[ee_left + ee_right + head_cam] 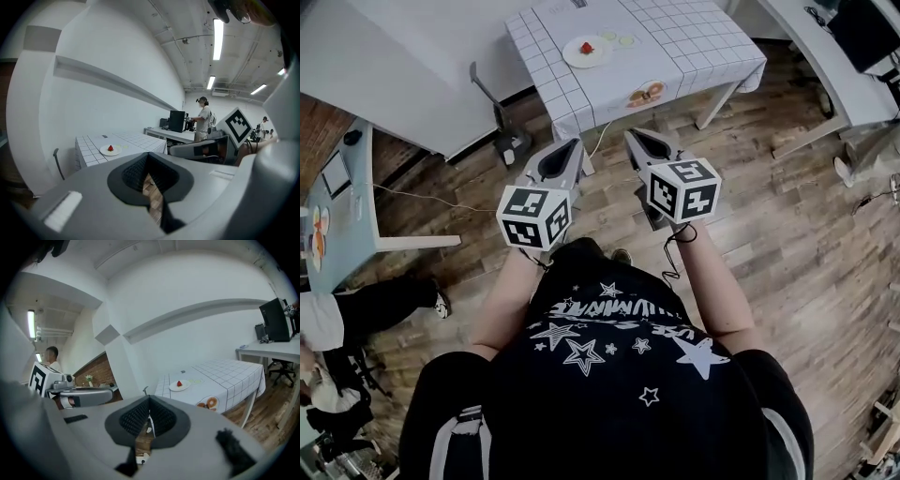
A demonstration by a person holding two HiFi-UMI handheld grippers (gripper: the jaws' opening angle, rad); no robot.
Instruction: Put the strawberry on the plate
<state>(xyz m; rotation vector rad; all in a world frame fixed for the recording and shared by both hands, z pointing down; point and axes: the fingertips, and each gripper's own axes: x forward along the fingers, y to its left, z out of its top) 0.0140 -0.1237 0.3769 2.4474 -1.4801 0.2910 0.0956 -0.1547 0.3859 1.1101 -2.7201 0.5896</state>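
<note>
A red strawberry (587,47) lies on a white plate (573,57) on the table with the checkered cloth (684,42), far ahead of me. Both gripper views show the strawberry (110,148) (179,383) on its plate (105,152) (173,388) small and distant. My left gripper (575,143) and right gripper (630,135) hang side by side over the wooden floor, well short of the table. In the left gripper view the left gripper (148,156) is shut with nothing between its jaws. The right gripper (149,399) is likewise shut and empty in its own view.
A dark chair-like stand (502,122) sits by the table's near left corner. A donut picture (645,93) marks the cloth's front edge. A grey desk (342,211) lies left, white desks (834,66) right. A person (204,118) stands by a monitor; someone's leg (389,302) reaches in low left.
</note>
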